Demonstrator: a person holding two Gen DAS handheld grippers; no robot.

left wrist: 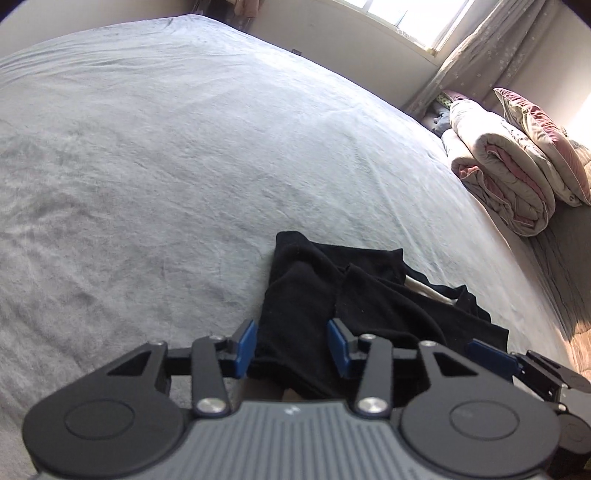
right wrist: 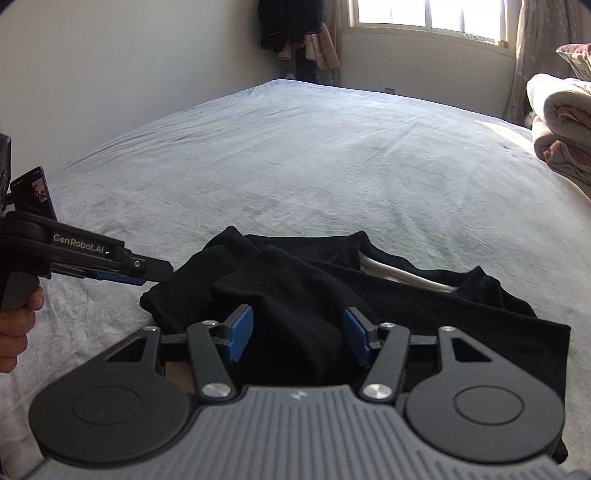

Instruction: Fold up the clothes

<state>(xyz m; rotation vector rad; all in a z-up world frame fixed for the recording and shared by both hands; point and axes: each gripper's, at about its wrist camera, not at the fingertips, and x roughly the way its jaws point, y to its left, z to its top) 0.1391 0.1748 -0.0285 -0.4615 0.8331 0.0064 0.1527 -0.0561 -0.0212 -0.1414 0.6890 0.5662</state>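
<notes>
Because it is thin black cloth, the garment (right wrist: 295, 295) should be light, soft and floppy; it will sag and slide when lifted, so it is better to pinch it at an edge or a corner, through one layer, than in the bunched middle. It lies crumpled at the near edge of the bed (right wrist: 295, 147), with a pale strip (right wrist: 402, 275) showing inside one fold. Only one garment is seen.

Two grippers are there. The right gripper (right wrist: 298, 334) stands over the middle of the cloth with its blue fingers (right wrist: 240, 334) apart; dark cloth shows between them, but they do not press on it. The left gripper (left wrist: 291, 349) is at the left edge of the garment, its fingers also released, with cloth between them and not pinched. A hand (right wrist: 16, 325) holds its handle.

Further away, one rolled quilt (left wrist: 506, 173) and one pillow (left wrist: 535, 125) lie at the far right side of the bed, under one window (right wrist: 428, 18).
</notes>
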